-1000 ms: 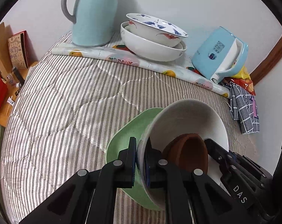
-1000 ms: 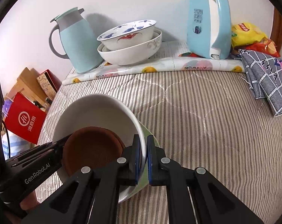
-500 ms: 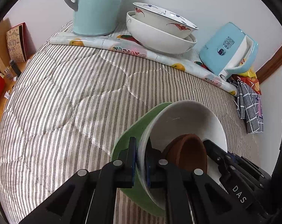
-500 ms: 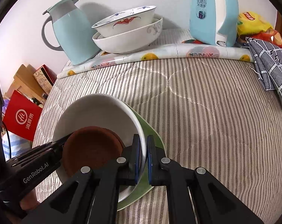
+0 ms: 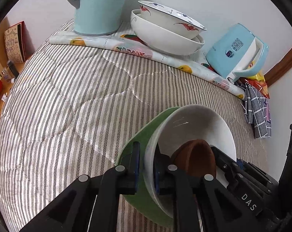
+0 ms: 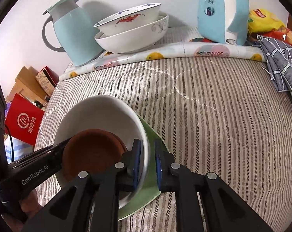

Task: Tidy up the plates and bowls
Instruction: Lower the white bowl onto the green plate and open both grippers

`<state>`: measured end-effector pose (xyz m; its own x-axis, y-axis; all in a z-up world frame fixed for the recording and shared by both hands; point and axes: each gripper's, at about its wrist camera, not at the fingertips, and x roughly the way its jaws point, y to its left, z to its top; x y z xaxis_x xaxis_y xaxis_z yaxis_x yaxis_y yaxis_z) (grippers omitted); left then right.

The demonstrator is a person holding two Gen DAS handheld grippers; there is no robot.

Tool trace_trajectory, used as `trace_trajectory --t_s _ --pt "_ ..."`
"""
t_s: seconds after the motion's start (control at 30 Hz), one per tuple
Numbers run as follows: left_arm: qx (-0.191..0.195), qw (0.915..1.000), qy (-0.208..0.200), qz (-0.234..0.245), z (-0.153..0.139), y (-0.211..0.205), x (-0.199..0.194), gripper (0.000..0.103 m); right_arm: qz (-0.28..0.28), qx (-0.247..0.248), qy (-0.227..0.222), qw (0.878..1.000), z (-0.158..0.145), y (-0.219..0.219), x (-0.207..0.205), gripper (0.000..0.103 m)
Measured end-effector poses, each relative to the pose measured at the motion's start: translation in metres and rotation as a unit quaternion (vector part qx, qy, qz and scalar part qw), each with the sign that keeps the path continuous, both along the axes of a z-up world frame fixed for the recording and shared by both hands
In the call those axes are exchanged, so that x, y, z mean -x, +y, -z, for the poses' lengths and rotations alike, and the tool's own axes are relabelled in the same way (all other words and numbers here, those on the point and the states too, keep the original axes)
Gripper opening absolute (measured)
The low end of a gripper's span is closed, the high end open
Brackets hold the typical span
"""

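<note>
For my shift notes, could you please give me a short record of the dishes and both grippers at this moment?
Stack: brown bowl inside white bowl, on green plate, apparently resting on striped cloth
Left gripper: jaws have just been opening; white bowl's rim between them, pads apparently off it
Right gripper: the same, at the opposite rim
Back: two patterned bowls nested, between blue jug and blue kettle

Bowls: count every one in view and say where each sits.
4. Two nested at the back: patterned bowl inside plain white bowl. Near: brown bowl inside white bowl on the green plate. Others may be hidden.
</note>
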<state>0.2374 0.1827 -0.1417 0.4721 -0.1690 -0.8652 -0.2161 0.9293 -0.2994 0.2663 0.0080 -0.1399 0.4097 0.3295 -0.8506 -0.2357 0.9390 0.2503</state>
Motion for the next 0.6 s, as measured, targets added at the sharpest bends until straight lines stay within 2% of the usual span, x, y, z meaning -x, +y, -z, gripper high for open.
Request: trace_trajectory --t_s 0.17,0.3,0.5,0.6 --pt "-0.001 1.0000 0.006 0.002 0.000 0.000 0.000 0.014 0.001 0.004 -0.010 1.000 -0.006 -0.001 0.003 0.014" --pt "0.001 0.9999 0.009 0.003 -0.001 0.001 0.002 0.015 -0.004 0.004 -0.012 1.000 -0.008 -0.003 0.004 0.019" --pt "-0.008 0.9999 0.006 -0.003 -0.009 0.002 0.010 0.020 -0.006 0.002 -0.010 1.000 -0.012 -0.004 0.010 0.019" --pt "-0.013 0.9999 0.005 -0.006 -0.013 0.003 0.016 0.022 -0.005 0.002 -0.010 1.000 -0.014 -0.006 0.015 0.023"
